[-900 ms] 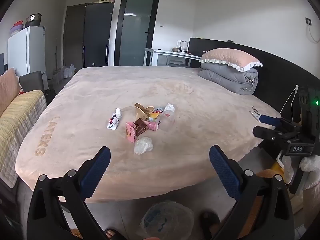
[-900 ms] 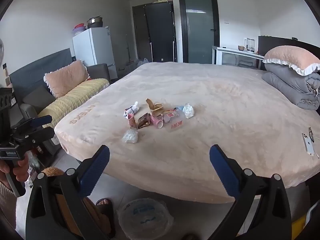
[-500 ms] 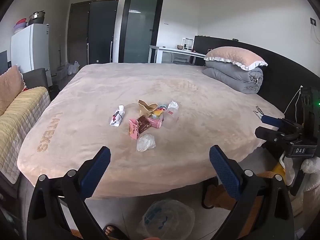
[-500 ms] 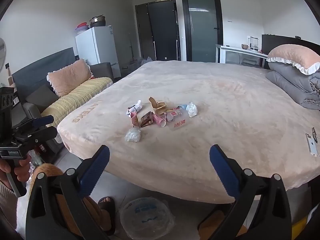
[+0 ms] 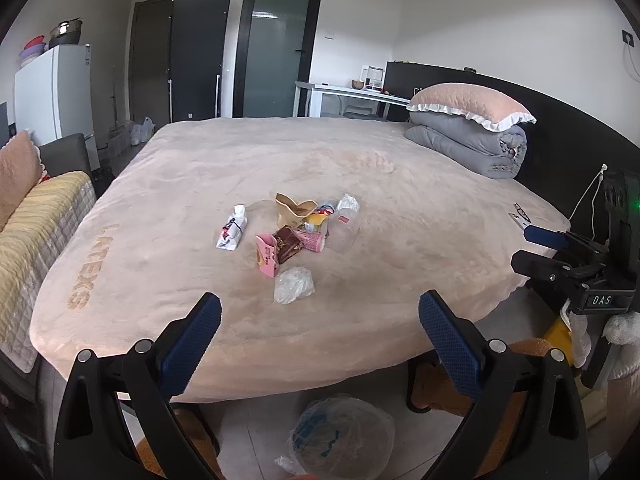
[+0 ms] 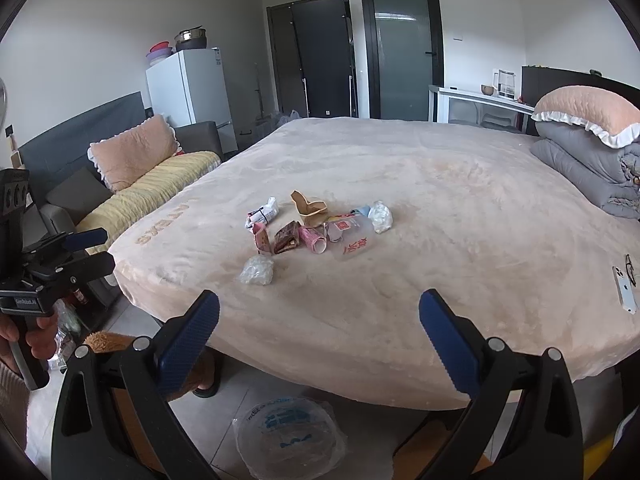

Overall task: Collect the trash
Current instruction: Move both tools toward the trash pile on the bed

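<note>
A pile of trash lies mid-bed: a crumpled clear plastic wad (image 5: 293, 285) (image 6: 257, 271), a pink carton (image 5: 267, 255) (image 6: 261, 239), a brown wrapper (image 5: 287, 243) (image 6: 287, 237), a tan paper bag (image 5: 295, 209) (image 6: 309, 209), a white wrapper (image 5: 232, 227) (image 6: 262, 217) and a clear bottle (image 5: 345, 227) (image 6: 351, 238). A bin lined with a plastic bag (image 5: 342, 438) (image 6: 289, 436) stands on the floor at the bed's foot. My left gripper (image 5: 320, 322) and right gripper (image 6: 319, 320) are both open and empty, hovering short of the bed's near edge, well back from the pile.
The beige bed (image 5: 400, 220) fills the view. A folded grey duvet with pink pillow (image 5: 472, 136) sits at the headboard. A phone (image 6: 625, 288) lies on the right side. A sofa (image 6: 132, 196) and fridge (image 6: 192, 88) stand to the left.
Both grippers have moved forward and a little up toward the bed; the trash pile looks nearer. Both stay open and empty.
</note>
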`<state>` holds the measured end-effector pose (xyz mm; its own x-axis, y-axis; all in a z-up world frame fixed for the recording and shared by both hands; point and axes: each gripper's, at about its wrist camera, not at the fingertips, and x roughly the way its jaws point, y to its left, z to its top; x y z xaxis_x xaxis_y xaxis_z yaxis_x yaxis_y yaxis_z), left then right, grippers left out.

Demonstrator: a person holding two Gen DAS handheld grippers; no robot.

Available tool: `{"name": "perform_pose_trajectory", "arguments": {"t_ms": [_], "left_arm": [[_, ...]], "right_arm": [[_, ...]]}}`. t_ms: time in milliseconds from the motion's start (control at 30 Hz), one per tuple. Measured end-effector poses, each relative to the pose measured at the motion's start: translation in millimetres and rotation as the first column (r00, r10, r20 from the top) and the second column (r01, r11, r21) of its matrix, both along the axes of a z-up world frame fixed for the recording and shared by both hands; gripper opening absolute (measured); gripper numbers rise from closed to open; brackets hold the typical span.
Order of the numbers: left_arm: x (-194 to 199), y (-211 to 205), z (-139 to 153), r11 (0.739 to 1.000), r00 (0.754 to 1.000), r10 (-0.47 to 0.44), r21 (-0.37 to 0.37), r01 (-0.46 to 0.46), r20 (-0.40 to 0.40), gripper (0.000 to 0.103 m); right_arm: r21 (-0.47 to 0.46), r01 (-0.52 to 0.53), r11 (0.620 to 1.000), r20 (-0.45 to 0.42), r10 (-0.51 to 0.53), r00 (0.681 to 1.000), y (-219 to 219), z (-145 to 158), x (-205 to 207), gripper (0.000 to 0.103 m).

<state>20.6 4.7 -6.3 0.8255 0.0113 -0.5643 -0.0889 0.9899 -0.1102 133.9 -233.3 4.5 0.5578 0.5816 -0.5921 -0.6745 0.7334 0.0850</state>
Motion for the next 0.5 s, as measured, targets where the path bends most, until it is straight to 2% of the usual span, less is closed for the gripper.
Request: {"name": "perform_pose_trajectory", "arguments": {"t_ms": [500], "left_arm": [[10,-4,-3,1.000,1.000,-0.007,-0.006,0.007,-0.013,0.097]], "right_arm": [[-0.026,-0.003,1.000,-0.022,0.002,1.000,5,-10,13,0.099]]}}
